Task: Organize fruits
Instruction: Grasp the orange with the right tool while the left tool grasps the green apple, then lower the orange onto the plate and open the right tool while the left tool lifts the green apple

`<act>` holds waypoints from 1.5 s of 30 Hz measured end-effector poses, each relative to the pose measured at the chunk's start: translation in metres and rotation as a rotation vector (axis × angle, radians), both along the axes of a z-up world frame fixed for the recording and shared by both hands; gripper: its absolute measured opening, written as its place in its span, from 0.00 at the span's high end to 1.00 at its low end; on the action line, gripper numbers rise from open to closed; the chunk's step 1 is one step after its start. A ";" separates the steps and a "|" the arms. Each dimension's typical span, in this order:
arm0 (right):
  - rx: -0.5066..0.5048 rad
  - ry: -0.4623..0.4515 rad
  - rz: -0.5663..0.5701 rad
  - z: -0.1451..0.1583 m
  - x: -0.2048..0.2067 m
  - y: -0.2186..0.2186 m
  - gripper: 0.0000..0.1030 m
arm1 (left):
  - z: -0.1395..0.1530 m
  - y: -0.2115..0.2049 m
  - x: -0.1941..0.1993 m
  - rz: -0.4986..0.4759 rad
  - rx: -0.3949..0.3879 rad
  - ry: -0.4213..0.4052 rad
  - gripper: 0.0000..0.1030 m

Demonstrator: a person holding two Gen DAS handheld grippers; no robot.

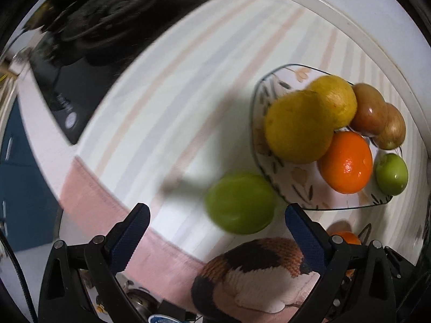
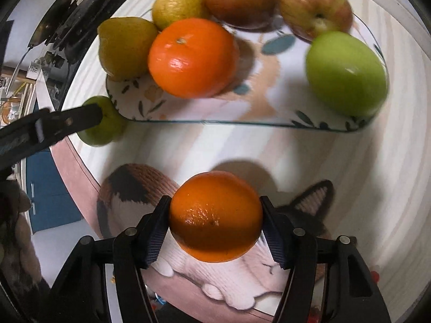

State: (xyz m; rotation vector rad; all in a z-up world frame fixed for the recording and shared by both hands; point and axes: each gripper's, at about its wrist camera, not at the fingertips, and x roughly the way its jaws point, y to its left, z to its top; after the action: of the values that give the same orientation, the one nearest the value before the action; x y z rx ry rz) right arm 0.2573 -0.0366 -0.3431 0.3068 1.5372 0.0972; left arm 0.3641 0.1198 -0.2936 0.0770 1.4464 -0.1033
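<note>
A pale cloth (image 1: 188, 86) with soft pastel stripes and a pink border covers the round table (image 1: 336, 13), whose white rim curves past it. A knitted cat figure (image 2: 140, 188) decorates the cloth. Beyond sits a glossy black cooktop (image 1: 107, 40) (reflections blur it). Blue cabinet fronts (image 2: 51, 204) show below the table's edge.

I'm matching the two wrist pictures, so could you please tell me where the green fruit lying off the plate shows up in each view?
Left wrist: green fruit low centre on the cloth, ahead of the open left gripper.
Right wrist: the same fruit at the left edge, partly behind a left gripper finger.
Shared landmark: the floral plate, the fruit by its corner.
</note>
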 end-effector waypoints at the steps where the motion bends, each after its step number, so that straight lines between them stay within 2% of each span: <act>1: -0.001 0.001 -0.002 0.002 0.000 -0.003 0.35 | -0.002 -0.002 0.001 -0.012 -0.009 0.000 0.09; 2: -0.003 0.001 -0.005 0.002 -0.002 -0.005 0.35 | -0.005 -0.004 0.001 -0.023 -0.019 0.001 0.14; 3: -0.005 0.002 -0.009 0.002 -0.004 -0.008 0.35 | -0.007 -0.005 0.002 -0.032 -0.019 0.004 0.28; 4: -0.005 0.001 -0.012 0.003 -0.005 -0.010 0.35 | -0.009 -0.007 0.002 -0.043 -0.028 0.008 0.36; 6: -0.004 -0.001 -0.022 0.005 -0.008 -0.015 0.35 | -0.009 -0.011 -0.001 -0.060 -0.045 -0.002 0.44; 9: -0.001 -0.005 -0.035 0.007 -0.012 -0.022 0.35 | -0.006 -0.018 -0.006 -0.084 -0.006 -0.026 0.44; 17: 0.047 -0.040 -0.083 0.027 -0.012 -0.036 0.36 | 0.005 -0.020 -0.028 -0.055 -0.091 -0.014 0.44; 24: 0.097 -0.127 -0.147 0.070 -0.009 -0.063 0.36 | 0.059 -0.034 -0.031 -0.083 -0.204 -0.074 0.44; 28: 0.112 -0.181 -0.205 0.095 0.003 -0.094 0.36 | 0.096 -0.048 -0.006 -0.143 -0.241 -0.110 0.44; 31: 0.088 -0.211 -0.258 0.105 0.018 -0.119 0.36 | 0.108 -0.054 0.017 -0.163 -0.226 -0.141 0.44; 35: 0.018 -0.211 -0.302 0.102 0.045 -0.149 0.36 | 0.104 -0.056 0.058 -0.184 -0.182 -0.137 0.44; 39: -0.041 -0.179 -0.313 0.087 0.072 -0.172 0.36 | 0.079 -0.055 0.094 -0.189 -0.129 -0.090 0.45; 41: -0.061 -0.165 -0.306 0.079 0.079 -0.176 0.36 | 0.068 -0.059 0.107 -0.200 -0.098 -0.078 0.45; 45: -0.099 -0.140 -0.279 0.061 0.087 -0.174 0.36 | 0.053 -0.066 0.123 -0.213 -0.092 -0.042 0.44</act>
State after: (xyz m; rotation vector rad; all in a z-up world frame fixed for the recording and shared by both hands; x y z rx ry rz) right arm 0.3443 -0.2106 -0.2816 0.4237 1.3425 -0.1725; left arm 0.4867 0.0534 -0.2410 0.1572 1.3865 -0.3403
